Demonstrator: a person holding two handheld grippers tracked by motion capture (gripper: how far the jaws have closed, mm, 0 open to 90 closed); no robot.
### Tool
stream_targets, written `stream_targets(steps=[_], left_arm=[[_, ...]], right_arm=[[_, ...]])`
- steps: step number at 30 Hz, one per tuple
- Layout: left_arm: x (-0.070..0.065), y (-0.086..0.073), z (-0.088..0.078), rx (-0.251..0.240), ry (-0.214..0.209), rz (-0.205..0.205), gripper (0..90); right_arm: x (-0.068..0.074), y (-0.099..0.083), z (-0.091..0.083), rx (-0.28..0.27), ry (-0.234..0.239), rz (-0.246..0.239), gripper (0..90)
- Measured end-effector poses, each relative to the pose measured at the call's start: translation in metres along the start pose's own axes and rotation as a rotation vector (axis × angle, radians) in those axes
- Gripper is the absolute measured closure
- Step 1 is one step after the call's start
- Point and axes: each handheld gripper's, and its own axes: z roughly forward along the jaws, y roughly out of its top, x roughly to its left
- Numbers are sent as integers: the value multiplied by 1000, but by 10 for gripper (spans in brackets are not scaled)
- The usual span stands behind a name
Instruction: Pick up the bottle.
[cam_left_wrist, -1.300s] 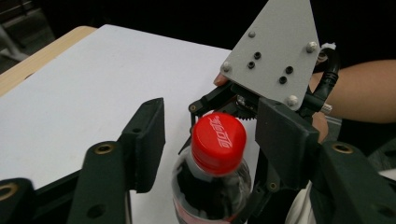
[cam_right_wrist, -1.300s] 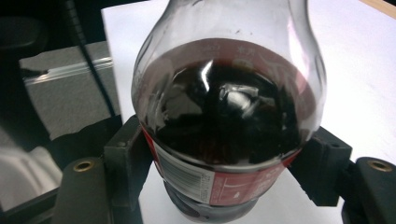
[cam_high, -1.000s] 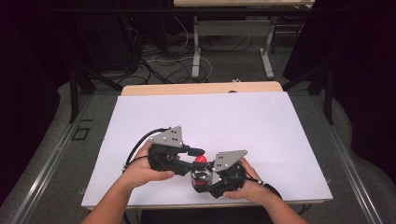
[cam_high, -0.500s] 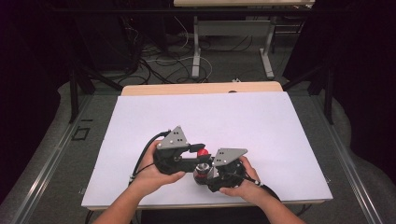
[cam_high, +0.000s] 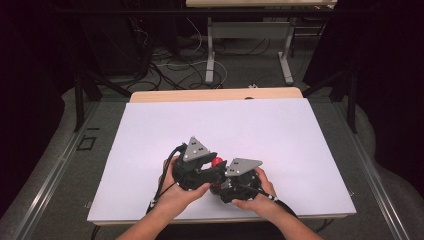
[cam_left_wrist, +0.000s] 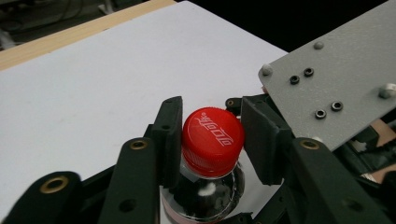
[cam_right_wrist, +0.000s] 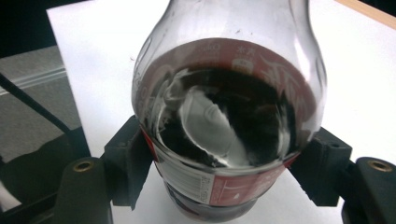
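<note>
A cola bottle (cam_right_wrist: 229, 116) with dark drink and a red label stands near the front of the white table (cam_high: 210, 125). My right gripper (cam_right_wrist: 224, 158) is shut on its body, a pad pressing each side. Its red cap (cam_left_wrist: 212, 140) sits between the pads of my left gripper (cam_left_wrist: 210, 123), whose jaws have just been opening; the cap stays between them, the left pad close against it and the right pad just beside it. From above, the left gripper (cam_high: 212, 172) and right gripper (cam_high: 227, 186) meet around the cap (cam_high: 217, 161).
The right gripper's grey plate (cam_left_wrist: 336, 79) is close at the upper right of the left gripper view. A wooden strip (cam_high: 215, 95) runs along the table's far edge. Table legs and cables (cam_high: 200, 60) lie on the floor beyond.
Both hands with the grippers and the bottle have shifted a little to the right. The left gripper's grey plate has turned slightly over the cap.
</note>
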Motion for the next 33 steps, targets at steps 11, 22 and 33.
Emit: stream_targets(steps=[11,22,33], left_arm=[[29,8,-24,13,-233,154,408],[40,3,-13,55,-455,237,576],[26,-1,-11,-1,-290,191,613]], right_arm=[[-2,1,-4,-1,96,-41,290],[4,2,-5,-19,200,-113,289],[2,3,-5,1,150,-62,290]])
